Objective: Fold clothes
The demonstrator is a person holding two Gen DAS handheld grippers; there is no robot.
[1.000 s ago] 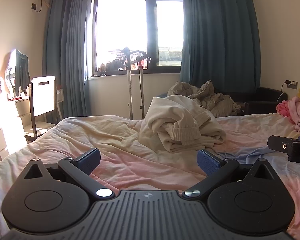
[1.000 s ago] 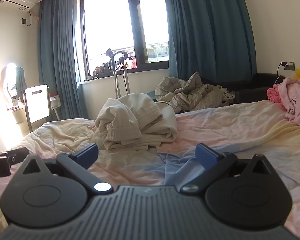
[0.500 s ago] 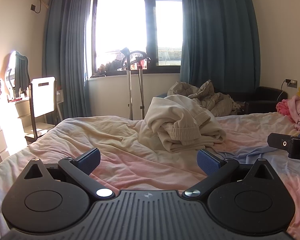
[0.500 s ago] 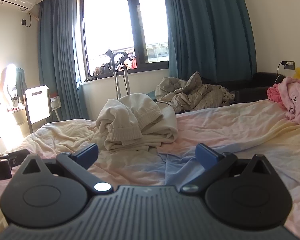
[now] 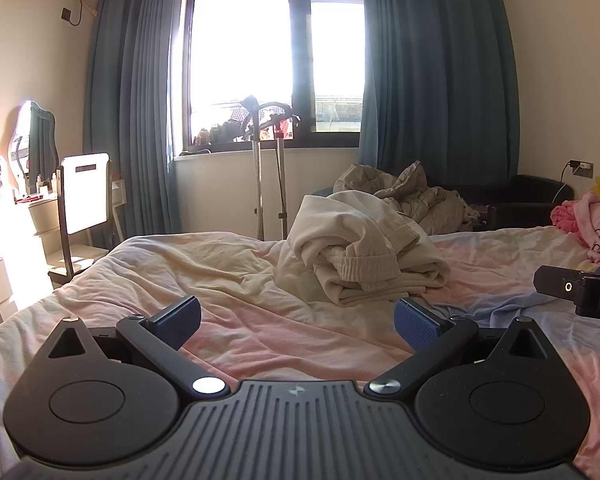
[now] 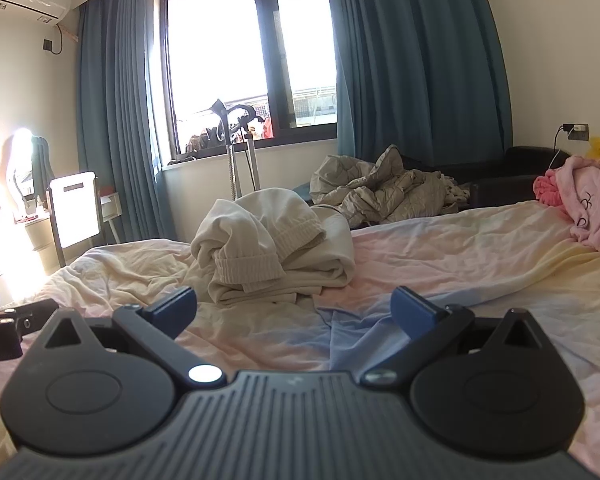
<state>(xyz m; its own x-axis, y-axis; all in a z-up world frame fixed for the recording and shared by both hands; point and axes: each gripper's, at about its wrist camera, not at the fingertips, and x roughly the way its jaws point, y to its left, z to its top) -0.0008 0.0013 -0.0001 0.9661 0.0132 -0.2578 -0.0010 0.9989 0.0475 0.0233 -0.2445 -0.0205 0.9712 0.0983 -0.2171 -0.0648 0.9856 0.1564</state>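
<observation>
One cream garment (image 5: 364, 256) lies bunched in a heap on the bed (image 5: 204, 280), toward its far edge, with a ribbed cuff or hem showing at the front of the pile. In the right wrist view the same garment (image 6: 272, 248) sits ahead and a little left of centre.

Two grippers are in play. The left gripper (image 5: 298, 320) hovers low over the pastel sheet, short of the garment, its two blue-padded fingers (image 5: 178, 320) spread wide with nothing between them. The right gripper (image 6: 294, 312) is likewise released, its two fingers (image 6: 414, 314) apart and empty above a blue patch of the sheet. Each gripper shows at the edge of the other's view: the right one as a black body at the right of the left view (image 5: 580, 290), the left one at the left of the right view (image 6: 4, 330).

A pink heap of fabric (image 6: 584, 204) lies at the right side of the bed, well apart from the garment. Beyond the bed, one crumpled grey quilt (image 6: 384, 192) rests on a dark sofa (image 6: 520, 178). One window (image 5: 276, 68) is flanked by two blue curtains (image 5: 436, 76). One chair (image 5: 84, 204) stands at the left by a mirror (image 5: 34, 140).
</observation>
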